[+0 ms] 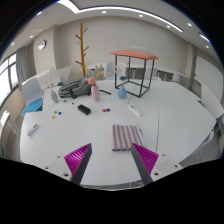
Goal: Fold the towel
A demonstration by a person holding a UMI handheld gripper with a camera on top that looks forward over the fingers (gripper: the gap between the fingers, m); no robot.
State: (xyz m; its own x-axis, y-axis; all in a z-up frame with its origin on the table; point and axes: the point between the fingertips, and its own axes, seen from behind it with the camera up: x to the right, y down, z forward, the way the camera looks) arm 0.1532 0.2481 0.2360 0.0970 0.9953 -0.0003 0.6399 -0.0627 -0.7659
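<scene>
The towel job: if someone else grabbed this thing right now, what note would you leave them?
Hand-held gripper: fingers open and empty, hovering low over the white table.
Towel: striped, lying flat on the table just ahead of the fingers, between their lines, untouched. It looks compact, possibly already folded once; I cannot tell for sure.
Done: nothing visibly in hand.
Left: move forward, pinch a towel edge, fold it over.
Mind the bottles and small clutter farther back; they are well beyond the towel.
</scene>
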